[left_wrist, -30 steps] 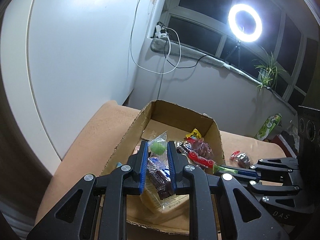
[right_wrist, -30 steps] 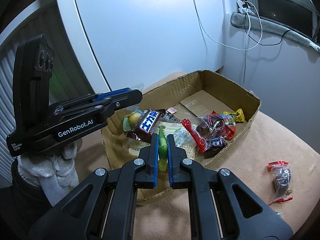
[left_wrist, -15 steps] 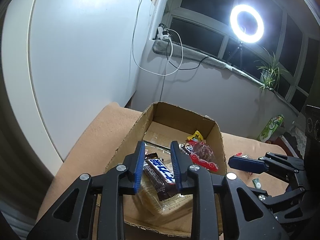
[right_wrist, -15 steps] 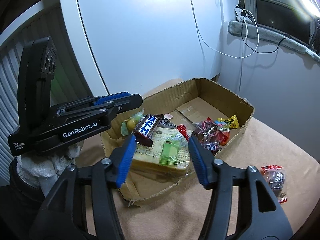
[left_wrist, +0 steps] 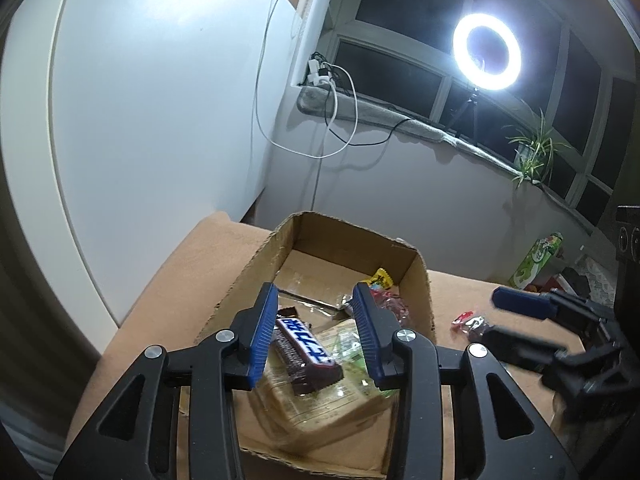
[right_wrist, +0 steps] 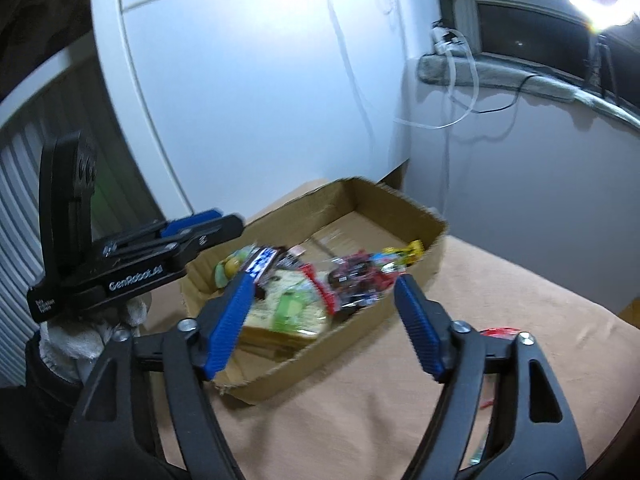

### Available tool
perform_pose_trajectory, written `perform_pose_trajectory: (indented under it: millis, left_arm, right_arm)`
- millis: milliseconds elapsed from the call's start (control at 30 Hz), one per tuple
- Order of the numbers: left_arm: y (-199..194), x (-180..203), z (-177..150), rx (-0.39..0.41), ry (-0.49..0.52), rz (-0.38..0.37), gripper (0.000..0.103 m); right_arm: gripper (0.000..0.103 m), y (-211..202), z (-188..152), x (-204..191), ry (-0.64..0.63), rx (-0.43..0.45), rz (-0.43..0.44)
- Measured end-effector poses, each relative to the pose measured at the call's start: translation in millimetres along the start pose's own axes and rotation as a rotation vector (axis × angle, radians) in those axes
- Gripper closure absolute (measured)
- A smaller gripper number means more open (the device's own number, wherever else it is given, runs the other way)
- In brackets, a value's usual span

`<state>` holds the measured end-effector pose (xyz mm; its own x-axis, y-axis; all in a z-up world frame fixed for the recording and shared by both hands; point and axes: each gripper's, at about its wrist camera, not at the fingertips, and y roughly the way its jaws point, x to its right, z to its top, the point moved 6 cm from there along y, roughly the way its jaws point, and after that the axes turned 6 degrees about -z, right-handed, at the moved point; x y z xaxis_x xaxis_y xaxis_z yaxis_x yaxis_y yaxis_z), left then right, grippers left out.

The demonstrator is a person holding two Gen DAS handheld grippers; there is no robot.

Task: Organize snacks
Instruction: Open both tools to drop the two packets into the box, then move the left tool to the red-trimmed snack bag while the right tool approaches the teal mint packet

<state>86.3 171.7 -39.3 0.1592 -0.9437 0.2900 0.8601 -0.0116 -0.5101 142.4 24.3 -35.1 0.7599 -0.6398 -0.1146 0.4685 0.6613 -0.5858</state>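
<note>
The box (left_wrist: 416, 280) of snacks sits on the tan-covered worktop (right_wrist: 500, 280). The left gripper (left_wrist: 314, 334) hovers over its near end, jaws partly apart after just opening, nothing pressed between them; the chocolate bar (left_wrist: 308, 346) lies below on a pale packet (left_wrist: 320, 408). The right gripper (right_wrist: 322, 320) stands wide, also just opened and empty. A red-edged packet (left_wrist: 470, 320) lies on the worktop at the box's 3 o'clock.

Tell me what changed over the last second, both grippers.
Both let go: the left gripper dropped its chocolate bar into the cardboard box, the right gripper its green sweet. Both have just been opening, nothing between the fingers now; the right one backed away. Box and red packet stayed.
</note>
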Motion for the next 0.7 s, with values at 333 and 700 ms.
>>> perform_pose_trajectory:
  millis: [333, 700]
  left_arm:
    - [1.1, 24.3, 1.3, 0.003, 0.018, -0.044, 0.064]
    - [8.0, 86.5, -3.0, -0.020, 0.100, -0.151, 0.059]
  right_arm:
    - [0.026, -39.8, 5.0, 83.5, 0.135, 0.064, -0.109]
    - [0.026, -36.1, -36.7, 146.7, 0.226, -0.020, -0.180]
